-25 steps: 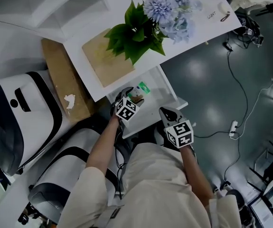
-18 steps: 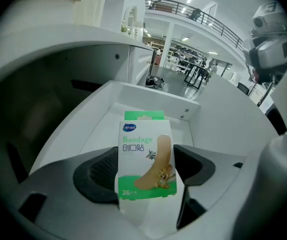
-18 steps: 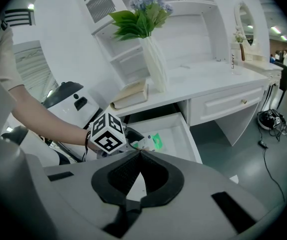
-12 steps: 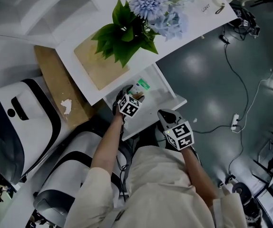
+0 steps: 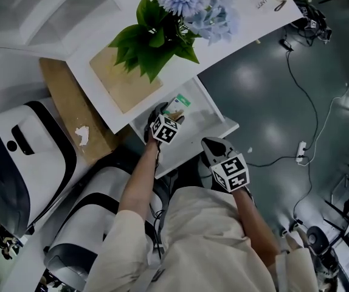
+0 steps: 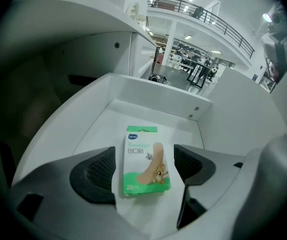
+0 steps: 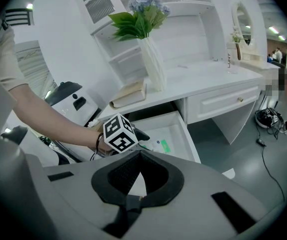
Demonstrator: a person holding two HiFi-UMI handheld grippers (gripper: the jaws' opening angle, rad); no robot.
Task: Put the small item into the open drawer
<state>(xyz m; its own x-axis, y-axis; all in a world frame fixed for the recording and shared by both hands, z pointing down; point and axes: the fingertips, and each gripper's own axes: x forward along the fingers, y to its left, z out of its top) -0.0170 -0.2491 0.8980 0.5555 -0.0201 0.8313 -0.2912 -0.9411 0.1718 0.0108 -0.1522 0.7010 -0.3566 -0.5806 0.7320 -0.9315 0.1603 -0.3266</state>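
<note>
The small item is a green and white box of plasters (image 6: 144, 160). It lies flat on the floor of the open white drawer (image 6: 148, 91). My left gripper (image 6: 146, 168) is inside the drawer, open, one jaw on each side of the box with a thin gap at each pad. From the head view the box (image 5: 176, 107) shows just past the left gripper (image 5: 166, 119), over the drawer (image 5: 218, 119). My right gripper (image 5: 214, 148) hangs at the drawer's front edge. In its own view that gripper (image 7: 139, 158) is shut and empty.
A vase of blue flowers and green leaves (image 5: 168, 17) and a tan book (image 5: 117, 81) stand on the white desk (image 5: 241, 23) above the drawer. White and black chairs (image 5: 22, 157) are at the left. Cables (image 5: 302, 157) lie on the grey floor to the right.
My left gripper has carried the box further into the drawer and its jaws now stand apart from it. The right gripper has barely moved.
</note>
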